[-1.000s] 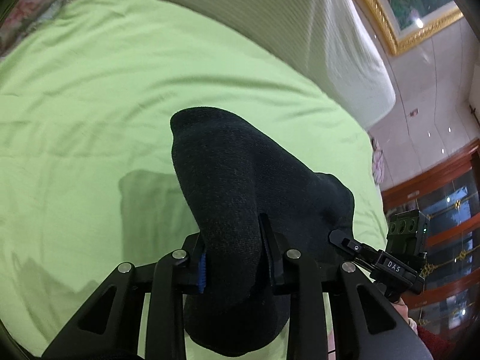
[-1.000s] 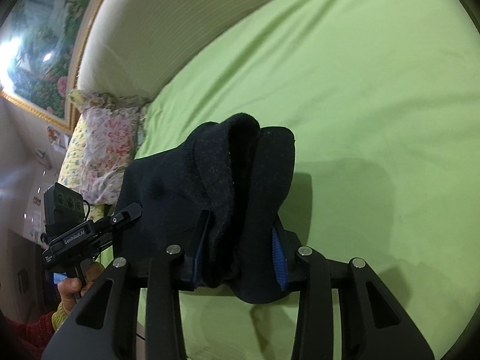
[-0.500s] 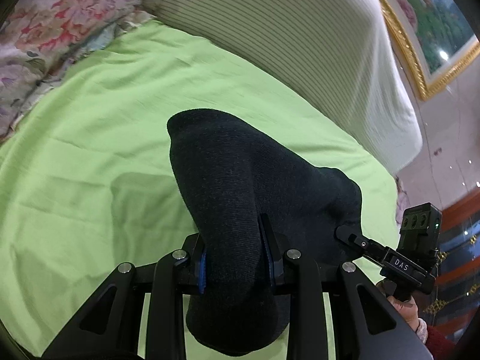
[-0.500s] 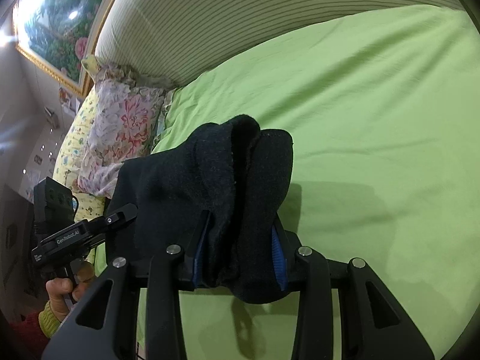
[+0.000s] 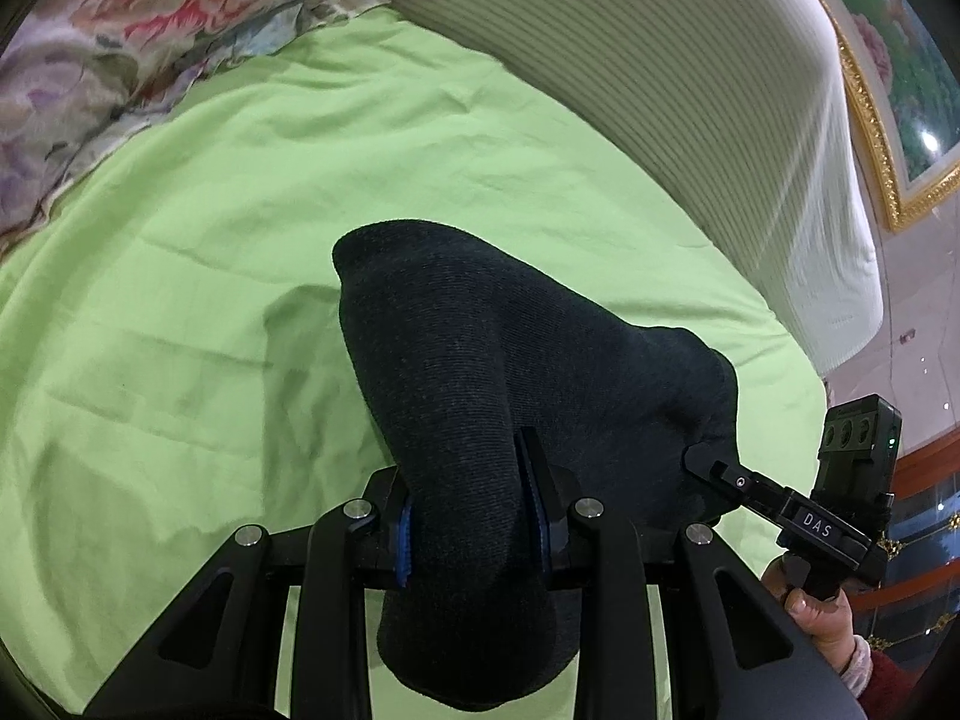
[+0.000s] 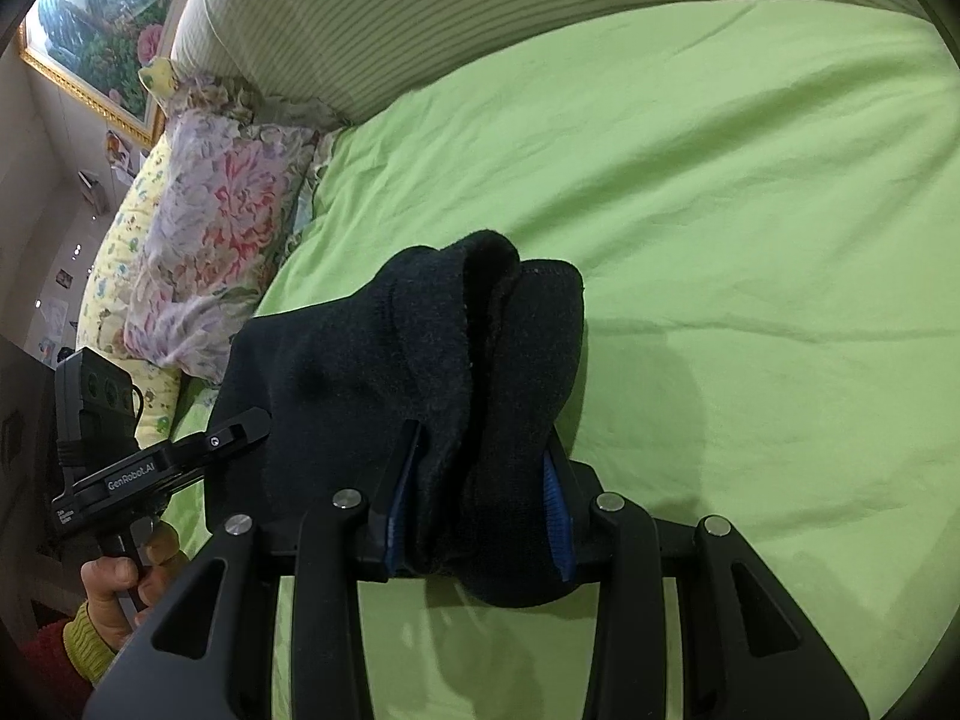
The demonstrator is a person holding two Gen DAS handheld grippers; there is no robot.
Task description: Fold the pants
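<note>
The dark knit pants (image 5: pixel 480 396) hang lifted above the green bed sheet (image 5: pixel 180 330), stretched between both grippers. My left gripper (image 5: pixel 468 516) is shut on a thick bunch of the fabric. My right gripper (image 6: pixel 477 510) is shut on the other end of the pants (image 6: pixel 432 372), where folded layers and a hem stick up. Each gripper shows in the other's view: the right one (image 5: pixel 714 474) at the pants' right edge, the left one (image 6: pixel 240 426) at their left edge. The pants' lower part is hidden behind the grippers.
Floral pillows (image 5: pixel 108 42) (image 6: pixel 210 240) lie at the head of the bed. A striped padded headboard (image 5: pixel 690 78) (image 6: pixel 480 6) runs behind. A gold-framed painting (image 6: pixel 90 30) hangs on the wall. Open green sheet (image 6: pixel 750 240) spreads beyond the pants.
Both grippers have tilted and lifted with the pants, so the pillows and headboard have come further into view. The grip on the fabric is unchanged.
</note>
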